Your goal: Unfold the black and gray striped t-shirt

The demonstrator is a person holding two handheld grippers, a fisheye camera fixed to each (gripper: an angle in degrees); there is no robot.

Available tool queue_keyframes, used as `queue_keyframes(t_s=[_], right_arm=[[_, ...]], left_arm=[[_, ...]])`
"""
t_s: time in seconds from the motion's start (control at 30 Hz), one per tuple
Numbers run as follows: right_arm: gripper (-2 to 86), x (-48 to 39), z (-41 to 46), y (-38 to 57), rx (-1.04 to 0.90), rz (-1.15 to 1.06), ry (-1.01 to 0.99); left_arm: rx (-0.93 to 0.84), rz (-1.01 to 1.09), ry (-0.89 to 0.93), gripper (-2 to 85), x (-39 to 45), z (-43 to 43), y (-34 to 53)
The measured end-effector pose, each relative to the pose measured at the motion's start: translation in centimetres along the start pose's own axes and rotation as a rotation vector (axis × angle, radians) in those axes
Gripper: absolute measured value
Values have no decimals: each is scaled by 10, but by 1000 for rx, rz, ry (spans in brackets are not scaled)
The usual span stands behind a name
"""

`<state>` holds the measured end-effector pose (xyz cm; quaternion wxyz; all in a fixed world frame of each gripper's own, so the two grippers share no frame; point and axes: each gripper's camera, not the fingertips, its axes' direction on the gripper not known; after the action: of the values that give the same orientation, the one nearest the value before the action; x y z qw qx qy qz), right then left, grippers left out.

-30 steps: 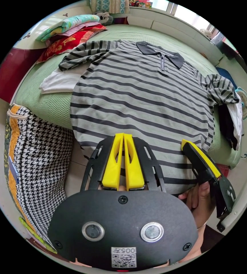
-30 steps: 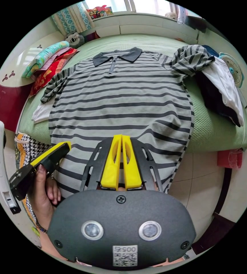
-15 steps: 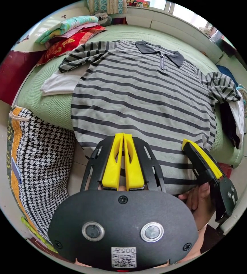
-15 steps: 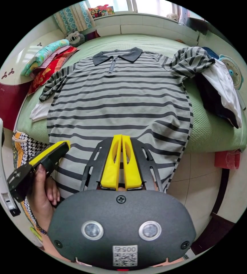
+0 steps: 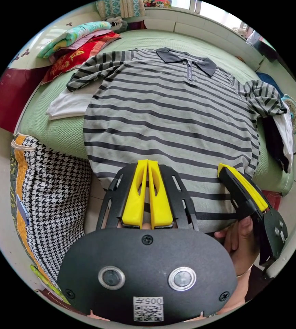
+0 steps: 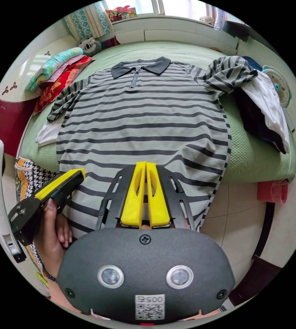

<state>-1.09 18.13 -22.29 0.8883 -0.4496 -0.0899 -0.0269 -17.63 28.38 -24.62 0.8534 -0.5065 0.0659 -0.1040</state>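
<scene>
The black and gray striped shirt [image 5: 168, 116] [image 6: 144, 116] lies face up and spread out on the green bed, with its dark zip collar [image 6: 141, 66] at the far side. Its hem is drawn taut past the bed's near edge. My left gripper [image 5: 148, 161] [image 6: 79, 172] is shut on the hem's left part. My right gripper [image 6: 145, 163] [image 5: 223, 169] is shut on the hem further right. One sleeve [image 5: 96, 66] lies flat over a white garment. The other sleeve [image 6: 228, 72] is bunched over a clothes pile.
The green bed [image 6: 257, 154] carries a folded white garment [image 5: 67, 104], a stack of colourful folded bedding [image 5: 76, 37] and a dark and white clothes pile [image 6: 267, 113]. A houndstooth bag [image 5: 52, 192] stands by the bed. A fan [image 6: 279, 85] and tiled floor [image 6: 236, 212] lie beyond.
Both views have shifted slightly. The shirt's body lies a little flatter and tauter towards the near edge. Both grippers keep their hold on the hem.
</scene>
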Motion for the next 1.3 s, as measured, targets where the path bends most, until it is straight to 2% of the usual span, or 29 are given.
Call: queue_keyframes(t_s=[0.5, 0.67, 0.83, 1.0, 1.2, 1.3], right_arm=[[-12, -4, 5, -9, -25, -17, 46], [-13, 2, 7, -20, -57, 5, 8], [-14, 14, 8, -28, -84, 52, -74], [-14, 15, 6, -26, -60, 76, -65], [-13, 19, 13, -17, -81, 77, -175], [-13, 21, 12, -11, -58, 46, -168]], left_arm=[[5, 33, 48, -7, -12, 1, -2], [4, 99, 43, -7, -4, 2, -2], [-6, 112, 123, -5, -7, 5, -2], [5, 148, 65, -2, -10, 4, -4], [-19, 104, 91, -2, -20, 9, -12], [-10, 75, 82, -2, -21, 9, -13]])
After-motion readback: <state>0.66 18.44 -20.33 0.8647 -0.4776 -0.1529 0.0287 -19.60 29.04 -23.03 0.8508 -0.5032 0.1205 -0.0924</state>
